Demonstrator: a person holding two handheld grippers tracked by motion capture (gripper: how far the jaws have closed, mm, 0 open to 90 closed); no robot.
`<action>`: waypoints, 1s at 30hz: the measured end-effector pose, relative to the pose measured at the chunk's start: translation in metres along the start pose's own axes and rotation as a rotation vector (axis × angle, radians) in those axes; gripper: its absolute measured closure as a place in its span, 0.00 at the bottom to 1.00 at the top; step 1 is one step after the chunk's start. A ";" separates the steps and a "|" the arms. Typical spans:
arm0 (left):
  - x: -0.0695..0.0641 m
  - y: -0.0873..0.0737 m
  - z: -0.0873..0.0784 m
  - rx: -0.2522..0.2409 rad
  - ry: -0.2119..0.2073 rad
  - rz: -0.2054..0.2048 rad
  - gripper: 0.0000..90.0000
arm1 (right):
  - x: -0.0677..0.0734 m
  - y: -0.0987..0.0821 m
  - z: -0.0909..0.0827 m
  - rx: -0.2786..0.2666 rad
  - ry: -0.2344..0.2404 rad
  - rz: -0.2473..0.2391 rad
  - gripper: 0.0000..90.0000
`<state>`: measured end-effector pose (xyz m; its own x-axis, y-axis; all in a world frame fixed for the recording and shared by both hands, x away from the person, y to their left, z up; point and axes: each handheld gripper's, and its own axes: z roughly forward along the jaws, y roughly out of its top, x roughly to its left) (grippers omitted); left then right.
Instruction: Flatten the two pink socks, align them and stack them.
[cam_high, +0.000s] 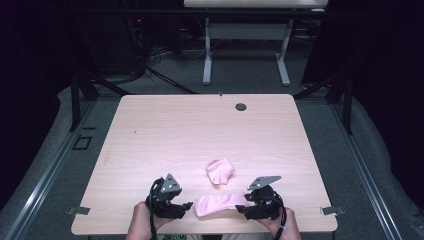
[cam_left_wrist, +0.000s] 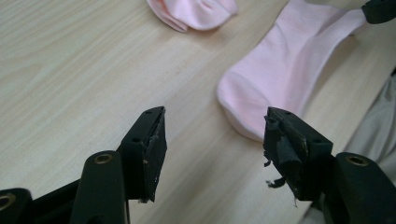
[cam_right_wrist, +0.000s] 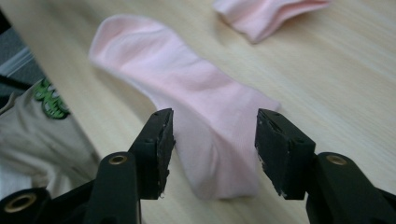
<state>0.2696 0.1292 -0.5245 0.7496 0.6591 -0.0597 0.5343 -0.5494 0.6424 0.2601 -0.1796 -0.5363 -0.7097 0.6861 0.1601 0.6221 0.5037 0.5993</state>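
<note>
L gripper (cam_left_wrist: 212, 135) jaws spread, R gripper (cam_right_wrist: 212, 140) jaws spread astride flat pink sock (cam_right_wrist: 196, 112), 2nd sock (cam_high: 220, 171) bunched nearby

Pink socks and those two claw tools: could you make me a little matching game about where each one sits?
Things:
1. flat sock
2. crumpled sock
3. left gripper
4. right gripper

Places or states:
A. open at the flat sock's rounded toe end
B. bunched up, farther from the person
C. open over the flat sock's other end
D. stretched out between the grippers

Pairs: 1-D, 2-B, 3-A, 4-C
</note>
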 end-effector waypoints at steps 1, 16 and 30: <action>0.001 0.006 0.006 0.016 -0.019 -0.007 0.45 | -0.004 0.000 -0.001 -0.011 -0.014 0.030 0.52; -0.019 0.011 0.055 0.180 -0.090 0.009 0.72 | -0.033 0.006 0.004 0.044 -0.072 0.091 0.58; -0.011 0.001 0.047 0.150 -0.058 0.026 0.98 | -0.016 0.002 0.024 0.072 -0.129 0.020 0.93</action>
<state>0.2804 0.0979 -0.5589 0.7831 0.6151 -0.0916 0.5633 -0.6392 0.5235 0.2799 -0.1772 -0.5563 -0.6517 0.7556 0.0663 0.6609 0.5227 0.5385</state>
